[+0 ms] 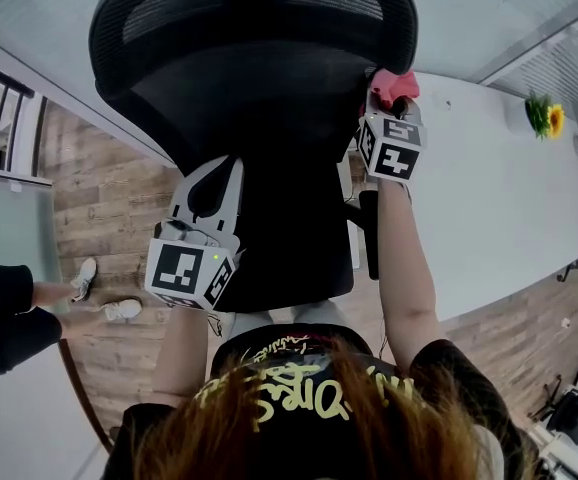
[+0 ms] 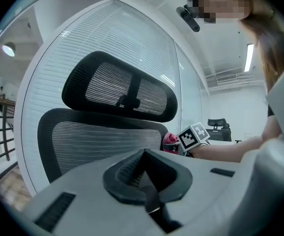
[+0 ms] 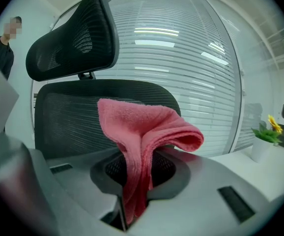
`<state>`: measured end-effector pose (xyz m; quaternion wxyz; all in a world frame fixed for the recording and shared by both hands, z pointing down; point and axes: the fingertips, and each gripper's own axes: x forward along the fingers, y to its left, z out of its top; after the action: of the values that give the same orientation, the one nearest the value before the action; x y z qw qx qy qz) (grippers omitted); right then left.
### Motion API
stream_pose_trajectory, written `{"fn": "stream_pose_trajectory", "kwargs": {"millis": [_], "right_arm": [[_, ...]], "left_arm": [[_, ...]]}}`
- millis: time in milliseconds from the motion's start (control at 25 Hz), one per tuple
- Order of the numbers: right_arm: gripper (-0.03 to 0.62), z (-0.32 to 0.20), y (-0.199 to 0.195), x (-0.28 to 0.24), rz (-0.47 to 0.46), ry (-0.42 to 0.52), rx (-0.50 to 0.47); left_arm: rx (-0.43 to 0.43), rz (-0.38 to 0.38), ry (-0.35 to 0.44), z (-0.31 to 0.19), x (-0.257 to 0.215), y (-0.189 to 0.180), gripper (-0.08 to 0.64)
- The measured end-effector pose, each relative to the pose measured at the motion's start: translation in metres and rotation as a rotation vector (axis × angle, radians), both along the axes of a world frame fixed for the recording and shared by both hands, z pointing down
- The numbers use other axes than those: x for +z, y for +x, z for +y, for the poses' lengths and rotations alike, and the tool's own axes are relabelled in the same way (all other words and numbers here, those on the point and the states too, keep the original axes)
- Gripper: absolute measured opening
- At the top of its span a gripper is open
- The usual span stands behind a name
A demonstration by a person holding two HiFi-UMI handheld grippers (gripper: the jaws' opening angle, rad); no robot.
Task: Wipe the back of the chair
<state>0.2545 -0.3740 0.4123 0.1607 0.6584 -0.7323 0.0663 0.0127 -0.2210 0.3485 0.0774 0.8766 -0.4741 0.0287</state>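
Hand-held gripper [image 3: 126,216] pinching fuzzy cloth [image 3: 142,127], mesh chair [image 3: 63,119]

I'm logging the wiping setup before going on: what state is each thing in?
Chair: upright, mesh back facing the person.
Pink cloth: folded, pinched low, top flopping over.
Right tool: shut on the cloth.
Left tool: shut, empty, clear of the chair.
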Motion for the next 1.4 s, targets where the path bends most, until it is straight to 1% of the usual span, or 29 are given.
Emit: {"fn": "stream_pose_trajectory", "kwargs": {"millis": [360,560,680,1000,1400], "right_arm": [[0.064,-0.004,-0.025,-0.005,0.001,0.006,-0.024],[0.064,-0.003,-0.042,0.001,-0.006,-0.002,-0.040],[0.064,-0.004,-0.058,0.002,-0.015,-0.003,-0.055],[0.064,-0.006,-0.094,0.001,0.001,0.005,-0.094],[0.064,-0.004,-0.149,0.002,-0.002,0.010,-0.142]], "left_arm": [[-0.028,-0.003,0.000,0.003,-0.002,-0.019,-0.008],[-0.040,-0.006,0.001,0.005,0.000,-0.034,-0.008],[-0.052,-0.005,0.000,0.005,0.001,-0.047,-0.008],[-0.091,-0.005,0.000,0.010,-0.001,-0.075,-0.008],[-0.133,-0.002,-0.002,0.021,0.001,-0.117,-0.008]]}}
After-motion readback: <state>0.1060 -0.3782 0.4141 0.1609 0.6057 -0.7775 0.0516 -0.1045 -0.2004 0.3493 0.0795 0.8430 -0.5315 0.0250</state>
